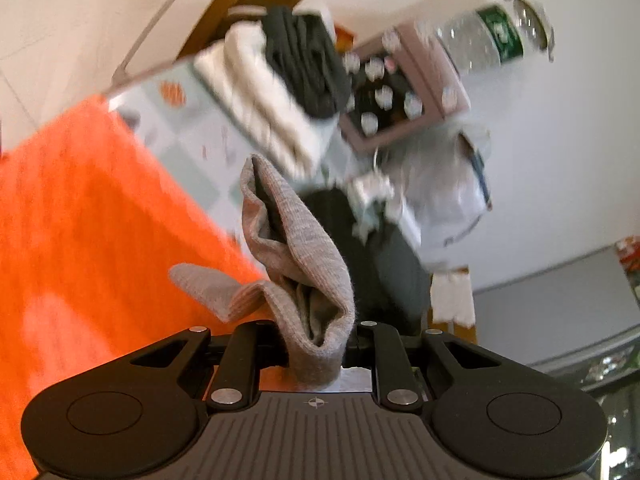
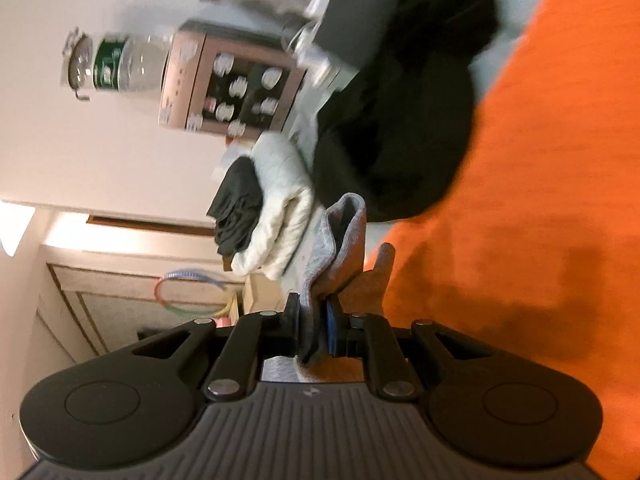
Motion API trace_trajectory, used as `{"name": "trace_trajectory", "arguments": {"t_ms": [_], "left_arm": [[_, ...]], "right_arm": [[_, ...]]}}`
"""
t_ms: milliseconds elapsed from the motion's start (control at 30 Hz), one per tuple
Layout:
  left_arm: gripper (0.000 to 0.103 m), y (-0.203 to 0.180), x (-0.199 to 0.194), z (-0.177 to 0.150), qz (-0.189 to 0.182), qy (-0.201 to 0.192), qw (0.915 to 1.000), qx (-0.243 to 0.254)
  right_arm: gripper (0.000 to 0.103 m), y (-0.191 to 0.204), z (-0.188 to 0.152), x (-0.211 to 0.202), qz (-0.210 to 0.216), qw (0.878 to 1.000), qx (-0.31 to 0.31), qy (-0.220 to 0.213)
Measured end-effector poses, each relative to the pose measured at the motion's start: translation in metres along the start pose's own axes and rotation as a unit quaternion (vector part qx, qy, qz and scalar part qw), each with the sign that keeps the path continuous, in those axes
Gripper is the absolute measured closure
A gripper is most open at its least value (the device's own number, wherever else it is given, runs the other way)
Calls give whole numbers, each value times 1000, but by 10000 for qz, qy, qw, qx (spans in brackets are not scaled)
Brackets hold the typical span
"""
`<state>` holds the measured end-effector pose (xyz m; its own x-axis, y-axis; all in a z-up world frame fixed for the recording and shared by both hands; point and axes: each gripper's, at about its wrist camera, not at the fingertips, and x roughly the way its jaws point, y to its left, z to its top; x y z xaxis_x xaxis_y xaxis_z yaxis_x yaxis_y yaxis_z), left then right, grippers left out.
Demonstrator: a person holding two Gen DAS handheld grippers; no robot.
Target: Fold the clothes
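A grey knitted sock (image 1: 296, 248) hangs bunched in the air, and my left gripper (image 1: 316, 340) is shut on its lower end. The right wrist view shows the same grey sock (image 2: 344, 236) pinched between the pads of my right gripper (image 2: 316, 332), which is shut on it. Both views are tilted and blurred. Behind the sock stands a pile of folded clothes, white (image 1: 260, 92) below and dark grey (image 1: 308, 64) on top, seen again in the right wrist view as a white fold (image 2: 280, 208) and a dark one (image 2: 236, 204).
An orange cloth (image 1: 88, 216) covers the surface under the sock, also seen as the orange cloth (image 2: 540, 184). Black garments (image 2: 400, 120) lie heaped beyond it. A pink box (image 1: 404, 84), a clear bottle (image 1: 480, 40) and white plastic bags (image 1: 448, 184) crowd the far side.
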<state>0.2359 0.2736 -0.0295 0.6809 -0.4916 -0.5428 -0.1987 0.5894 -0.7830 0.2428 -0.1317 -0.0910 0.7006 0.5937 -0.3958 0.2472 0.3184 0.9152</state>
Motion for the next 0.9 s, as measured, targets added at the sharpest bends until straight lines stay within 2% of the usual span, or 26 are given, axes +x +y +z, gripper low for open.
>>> {"name": "trace_trajectory", "arguments": {"t_ms": [167,333,533,633,667,733,833,900], "left_arm": [[82,17,4,69,-149,-332,9993,40],[82,38,30,126,-228,-520,9984,25],[82,79,70,173,-158,-546,9983,128],[81,105,89,186,-46,-494,9987,113],[81,111,91,189,6,-490,9987,109],[79,125,96,194,111,-483,9987,101],[71,144,102,201,273,-484,9984,97],[58,154,100,203,387,-507,9979,109]], "right_arm": [[88,36,17,81,153,9997,-138,95],[88,65,35,157,303,9988,-351,143],[88,66,46,231,272,9973,-660,188],[90,55,47,255,130,9964,-804,227],[94,51,46,257,53,9960,-864,234],[94,44,44,259,-120,9946,-1008,213],[94,38,43,256,-434,9908,-1275,144],[94,39,42,256,-675,9846,-1609,147]]}}
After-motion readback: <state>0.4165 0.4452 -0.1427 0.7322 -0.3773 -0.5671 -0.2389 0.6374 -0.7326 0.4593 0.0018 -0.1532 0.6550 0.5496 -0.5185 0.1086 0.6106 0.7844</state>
